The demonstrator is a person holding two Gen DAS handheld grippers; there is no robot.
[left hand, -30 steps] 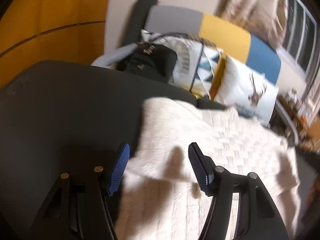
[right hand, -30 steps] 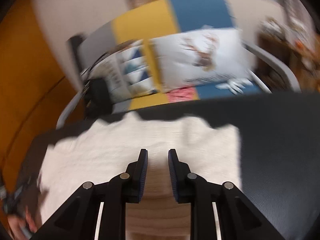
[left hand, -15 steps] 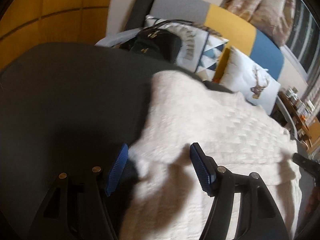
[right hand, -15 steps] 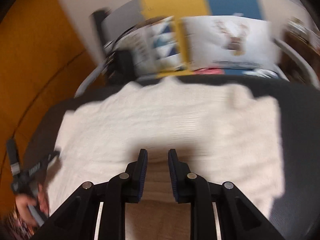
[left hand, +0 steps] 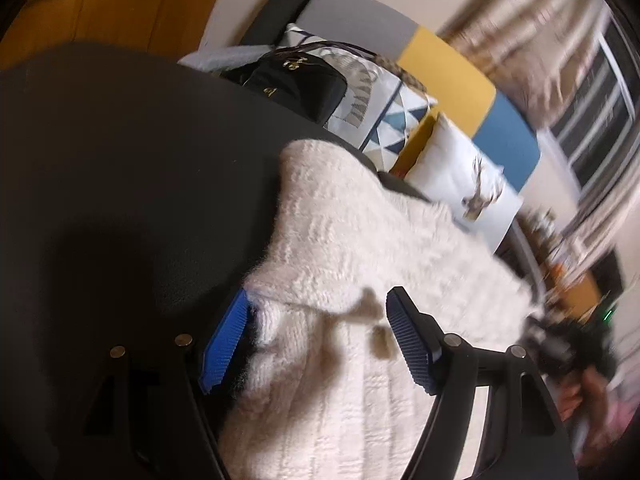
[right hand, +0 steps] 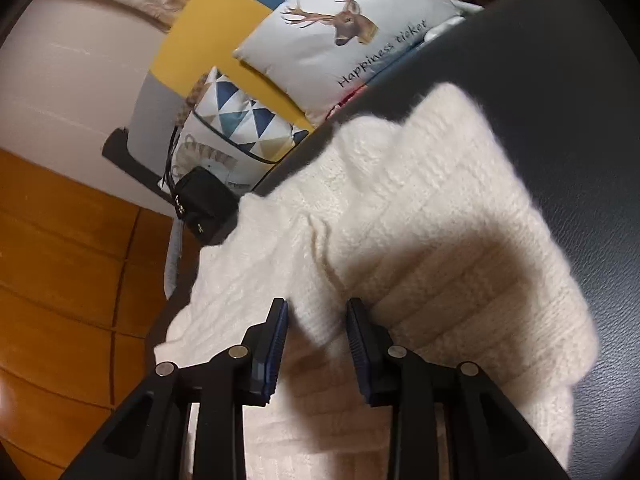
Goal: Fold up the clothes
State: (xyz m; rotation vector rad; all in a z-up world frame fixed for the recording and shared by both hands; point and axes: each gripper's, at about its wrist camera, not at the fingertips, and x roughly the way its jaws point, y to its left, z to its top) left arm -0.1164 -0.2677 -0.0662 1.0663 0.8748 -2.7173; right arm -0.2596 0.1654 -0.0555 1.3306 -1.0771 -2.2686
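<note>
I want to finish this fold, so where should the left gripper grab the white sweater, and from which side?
Likely the folded corner of the sweater lying between the open left gripper fingers. Come from the bare dark table side: there the doubled edge stands slightly proud, giving one pad room to slide under.

Knit sweater lies spread on the table, its far edge reaching the table's far rim. Beyond that rim stands a sofa bearing, left to right, a bag, a triangle-patterned cushion, and a deer cushion.
</note>
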